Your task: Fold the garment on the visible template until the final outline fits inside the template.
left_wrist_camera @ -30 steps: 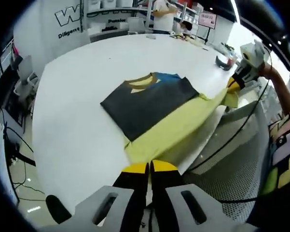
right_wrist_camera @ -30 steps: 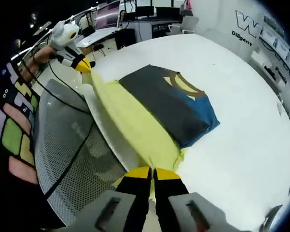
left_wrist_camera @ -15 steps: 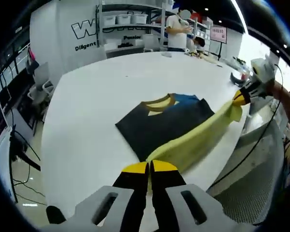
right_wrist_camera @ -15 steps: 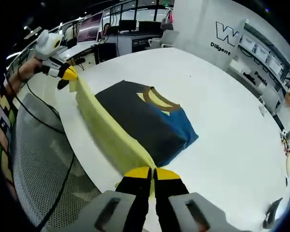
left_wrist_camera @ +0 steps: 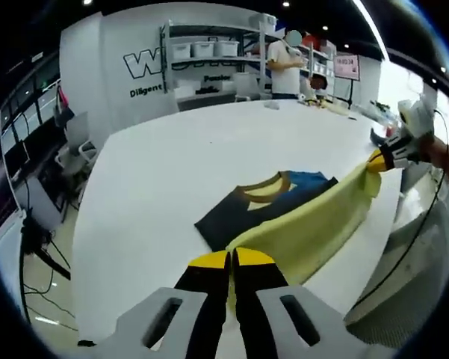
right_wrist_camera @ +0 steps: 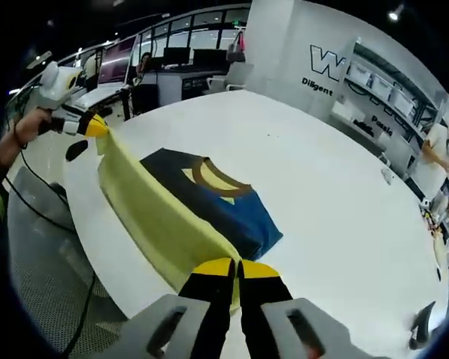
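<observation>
A T-shirt lies on the white table (left_wrist_camera: pixel 157 172): a dark panel (left_wrist_camera: pixel 235 217), a blue part (left_wrist_camera: pixel 306 179) and an olive neckband (left_wrist_camera: pixel 260 187). Its yellow lower part (left_wrist_camera: pixel 314 224) is lifted off the table and stretched between both grippers. My left gripper (left_wrist_camera: pixel 231 260) is shut on one end of that yellow edge. My right gripper (right_wrist_camera: pixel 234 268) is shut on the other end. In the right gripper view the yellow band (right_wrist_camera: pixel 153 217) runs from my jaws to the left gripper (right_wrist_camera: pixel 90 126), over the dark and blue shirt (right_wrist_camera: pixel 217 198). The right gripper (left_wrist_camera: pixel 379 158) shows at the right of the left gripper view.
The table edge (right_wrist_camera: pixel 97 254) curves close below the shirt, with perforated grey flooring (right_wrist_camera: pixel 37 277) beyond. Shelves with bins (left_wrist_camera: pixel 202 56) and a person (left_wrist_camera: pixel 284 63) stand at the far side. Desks with monitors (right_wrist_camera: pixel 164 60) are behind the table. A dark object (right_wrist_camera: pixel 420 329) lies at the table's right.
Both grippers have raised the yellow hem and carried it over the dark part of the shirt, toward the neckband. Less of the dark panel shows now.
</observation>
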Tool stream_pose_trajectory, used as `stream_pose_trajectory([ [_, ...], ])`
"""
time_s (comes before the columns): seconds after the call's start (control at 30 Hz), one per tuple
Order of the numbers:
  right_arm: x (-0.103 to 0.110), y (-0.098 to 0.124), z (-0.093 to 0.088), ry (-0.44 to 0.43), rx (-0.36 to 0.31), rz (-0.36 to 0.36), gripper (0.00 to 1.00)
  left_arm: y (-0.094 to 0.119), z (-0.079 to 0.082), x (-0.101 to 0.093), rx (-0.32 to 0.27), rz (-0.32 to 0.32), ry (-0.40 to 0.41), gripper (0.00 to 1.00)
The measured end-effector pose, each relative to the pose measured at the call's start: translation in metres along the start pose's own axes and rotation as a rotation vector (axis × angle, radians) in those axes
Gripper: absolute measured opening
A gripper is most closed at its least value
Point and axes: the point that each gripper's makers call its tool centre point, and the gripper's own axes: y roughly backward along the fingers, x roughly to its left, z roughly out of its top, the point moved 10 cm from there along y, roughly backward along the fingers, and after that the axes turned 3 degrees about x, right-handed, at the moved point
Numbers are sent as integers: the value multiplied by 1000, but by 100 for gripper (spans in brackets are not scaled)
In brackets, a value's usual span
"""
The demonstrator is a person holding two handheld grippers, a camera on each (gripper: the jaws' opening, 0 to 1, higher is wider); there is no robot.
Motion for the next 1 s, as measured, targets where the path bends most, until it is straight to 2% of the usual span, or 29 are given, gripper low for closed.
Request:
stream_pose_trajectory([
  [0.13, -7, -6, 6, -38, -22, -37, 0, -7, 10, 4, -66, -12, -79, 0],
  [0.23, -11, -11, 9, -70, -37, -50, 0, -13, 13, 8, -56, -14, -36, 0],
  [0.4, -14, -20, 15, -54, -44, -56, 0, -25, 17, 15, -55, -6, -51, 0],
  [0.53, -21, -34, 18, -50, -22, -47, 0, -41, 18, 20, -25, -3, -88, 0],
  [1.0, -28, -77, 10, -77, 41, -22, 0, -82, 6, 29, 84, -27, -76, 0],
])
